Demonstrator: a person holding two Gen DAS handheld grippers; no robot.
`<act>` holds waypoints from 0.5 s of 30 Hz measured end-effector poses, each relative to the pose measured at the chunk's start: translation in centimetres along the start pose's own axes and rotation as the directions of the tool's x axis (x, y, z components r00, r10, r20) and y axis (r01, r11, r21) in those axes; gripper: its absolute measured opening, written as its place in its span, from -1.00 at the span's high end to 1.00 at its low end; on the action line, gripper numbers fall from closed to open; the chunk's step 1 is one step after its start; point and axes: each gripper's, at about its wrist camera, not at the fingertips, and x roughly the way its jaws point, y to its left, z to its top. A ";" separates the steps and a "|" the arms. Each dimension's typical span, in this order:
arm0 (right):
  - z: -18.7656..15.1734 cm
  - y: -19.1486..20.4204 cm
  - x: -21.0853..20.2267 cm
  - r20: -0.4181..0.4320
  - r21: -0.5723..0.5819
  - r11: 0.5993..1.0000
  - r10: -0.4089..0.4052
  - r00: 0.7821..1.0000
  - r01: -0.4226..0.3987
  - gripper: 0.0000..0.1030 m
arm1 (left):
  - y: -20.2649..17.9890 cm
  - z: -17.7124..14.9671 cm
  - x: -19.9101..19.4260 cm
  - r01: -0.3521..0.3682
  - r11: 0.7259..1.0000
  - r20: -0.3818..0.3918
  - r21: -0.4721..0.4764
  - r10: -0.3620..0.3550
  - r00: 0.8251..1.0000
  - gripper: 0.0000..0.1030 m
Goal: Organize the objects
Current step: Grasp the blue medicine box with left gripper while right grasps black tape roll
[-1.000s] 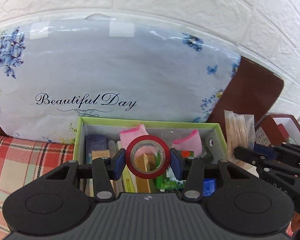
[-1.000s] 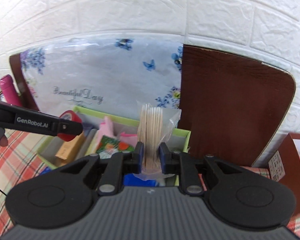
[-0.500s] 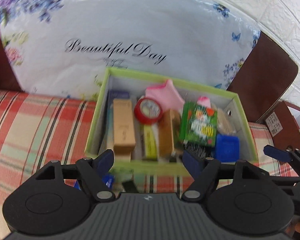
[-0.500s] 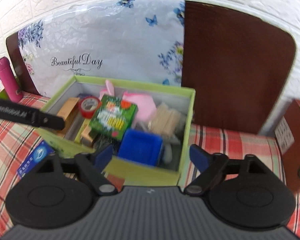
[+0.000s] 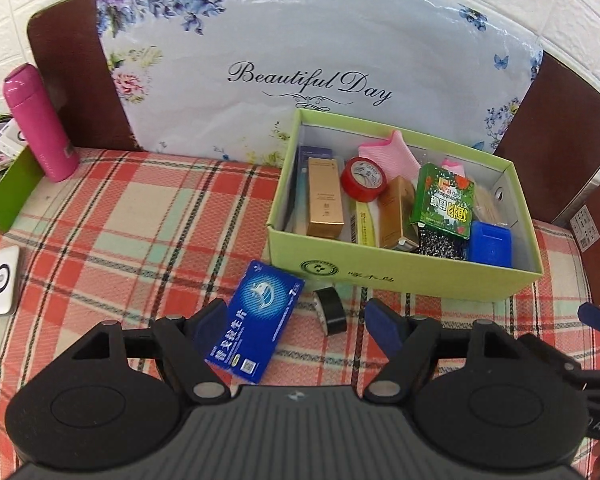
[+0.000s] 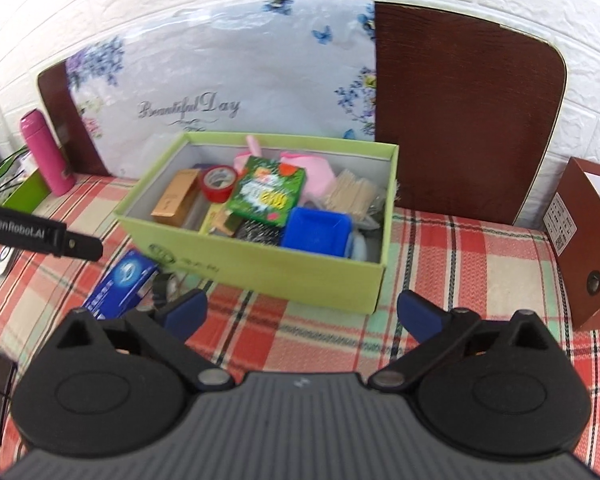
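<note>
A light green box stands on the plaid cloth. It holds the red tape roll, a bag of wooden sticks, gold cartons, a green packet, a blue tub and pink cloth. A blue flat carton and a black tape roll lie in front of the box. My left gripper is open and empty above them. My right gripper is open and empty in front of the box.
A floral pillow bag leans on a brown headboard behind the box. A pink bottle and a green lid stand at the left. A white device lies on the cloth. A brown box stands at the right.
Both grippers opened and dropped their loads into the box: the red tape from the left, the sticks from the right. Both then pulled back and up.
</note>
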 end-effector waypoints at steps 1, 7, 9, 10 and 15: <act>-0.3 0.2 -0.3 0.000 -0.003 1.000 0.002 1.000 -0.002 -1.00 | 0.2 -0.2 -0.4 -0.005 1.000 0.001 -0.002 0.005 1.000 -0.53; -2.0 1.2 -1.8 -0.015 -0.011 1.000 0.009 1.000 -0.009 -1.00 | 1.2 -1.7 -2.0 -0.044 0.999 -0.002 -0.018 0.044 0.999 -0.53; -2.5 1.6 -2.2 -0.020 -0.014 1.000 0.013 1.000 -0.013 -1.00 | 1.8 -2.3 -2.4 -0.053 0.998 -0.008 -0.028 0.052 0.999 -0.53; -2.8 1.7 -2.3 -0.024 -0.015 1.000 0.016 1.000 -0.016 -1.00 | 2.0 -2.6 -2.5 -0.059 0.998 -0.010 -0.032 0.059 0.998 -0.53; -3.9 2.6 -2.8 -0.040 -0.016 0.999 0.035 0.999 -0.036 -1.00 | 3.8 -4.0 -3.1 -0.097 0.993 -0.026 -0.060 0.095 0.995 -0.53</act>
